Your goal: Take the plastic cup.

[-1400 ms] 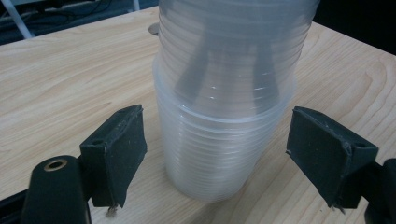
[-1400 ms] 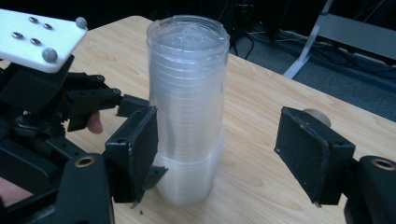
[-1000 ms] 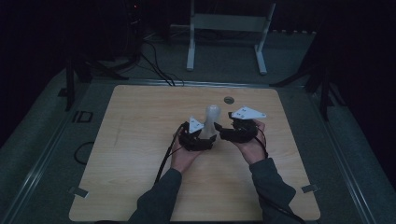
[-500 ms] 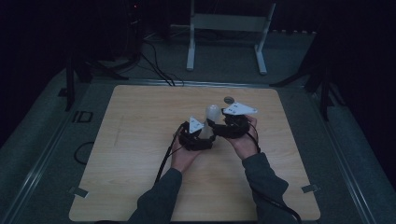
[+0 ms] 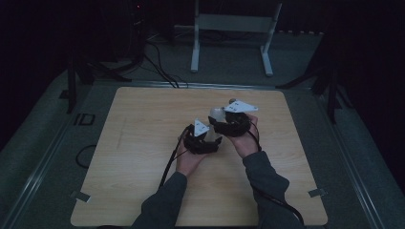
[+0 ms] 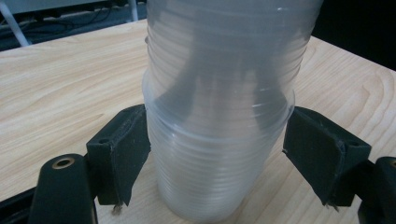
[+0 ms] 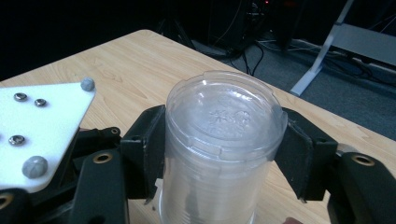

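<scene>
The wooden bench (image 5: 143, 157) carries everything here, with a white metal stand (image 5: 229, 28) on the floor beyond its far edge. Both hands meet just right of the bench's middle, where a stack of clear plastic cups (image 5: 217, 114) stands upside down, bases up, its long axis roughly vertical and its open end down on the wood.

The left gripper (image 5: 203, 138) sits nearer the person and lower; in the left gripper view its pads flank the lower part of the stack (image 6: 219, 154), the left pad touching the ribbed wall, the right one at or just off it, so a firm clamp cannot be told for sure. The right gripper (image 5: 231, 119) lies farther and higher; its pads (image 7: 152, 144) press either side of the topmost cup (image 7: 224, 135), just under the base, closed on it.

With one grip low and one high on the same axis, the likely next move is a pull apart along it, lifting the top cup straight up.

A small dark round object (image 5: 232, 100) lies just beyond the right gripper.
</scene>
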The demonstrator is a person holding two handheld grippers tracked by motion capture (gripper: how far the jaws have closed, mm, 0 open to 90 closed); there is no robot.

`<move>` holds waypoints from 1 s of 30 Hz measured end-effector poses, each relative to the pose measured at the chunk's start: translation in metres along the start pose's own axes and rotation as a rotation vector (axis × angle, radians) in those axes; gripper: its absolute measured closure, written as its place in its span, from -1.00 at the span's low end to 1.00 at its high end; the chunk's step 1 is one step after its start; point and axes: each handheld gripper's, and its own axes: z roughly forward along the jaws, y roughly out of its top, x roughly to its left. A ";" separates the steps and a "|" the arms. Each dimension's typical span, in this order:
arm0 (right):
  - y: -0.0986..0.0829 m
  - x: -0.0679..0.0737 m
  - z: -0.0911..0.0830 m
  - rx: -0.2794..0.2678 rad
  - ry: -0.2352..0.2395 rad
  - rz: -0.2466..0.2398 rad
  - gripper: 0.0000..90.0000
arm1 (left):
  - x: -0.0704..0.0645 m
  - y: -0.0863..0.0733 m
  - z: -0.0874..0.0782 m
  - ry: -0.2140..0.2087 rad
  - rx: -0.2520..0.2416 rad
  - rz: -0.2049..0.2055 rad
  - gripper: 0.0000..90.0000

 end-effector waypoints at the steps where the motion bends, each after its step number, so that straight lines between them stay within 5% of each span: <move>1: 0.000 -0.001 0.000 -0.003 0.001 0.006 -0.14 | 0.000 0.000 0.000 0.002 -0.002 0.000 -0.51; 30: 0.006 -0.001 -0.005 -0.008 0.023 0.041 -0.13 | -0.004 0.001 0.005 0.031 -0.032 0.001 -0.58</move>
